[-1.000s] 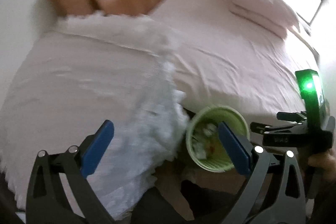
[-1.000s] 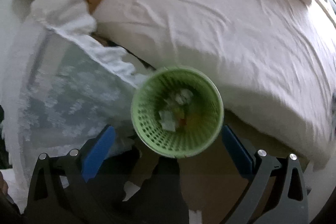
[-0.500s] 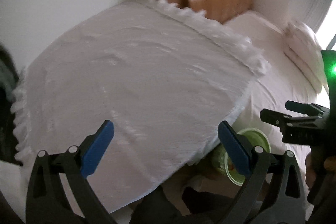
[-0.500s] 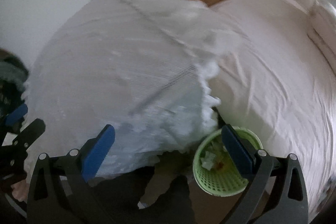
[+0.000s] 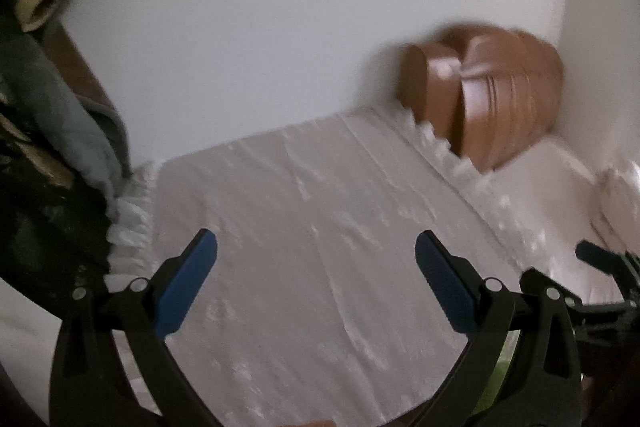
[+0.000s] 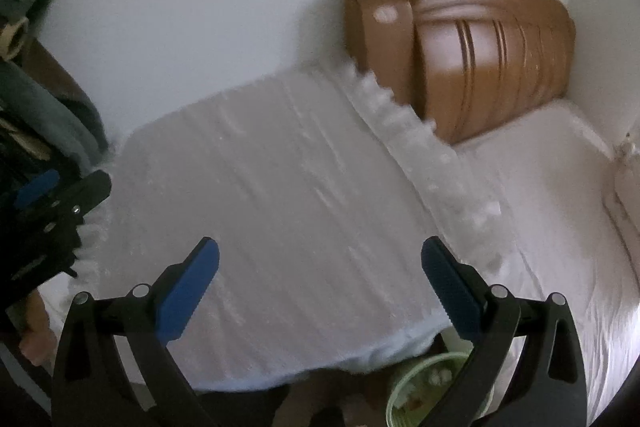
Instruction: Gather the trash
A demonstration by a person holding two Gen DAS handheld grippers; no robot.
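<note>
Bedroom wall and wooden headboard [image 6: 472,59] now fill both views — swung up from the green wastebasket [image 6: 424,391], reduced to a sliver at bottom right, trash inside. Two tools, left tool [image 5: 316,283] and right tool [image 6: 320,287], both wide, empty over one white lace-edged cover [image 6: 280,207].

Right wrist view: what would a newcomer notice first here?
The white lace-edged cloth fills the middle, spread over a raised surface beside the bed. Behind it, the brown wooden headboard stands against the wall. The green trash basket peeks out at the bottom edge.
</note>
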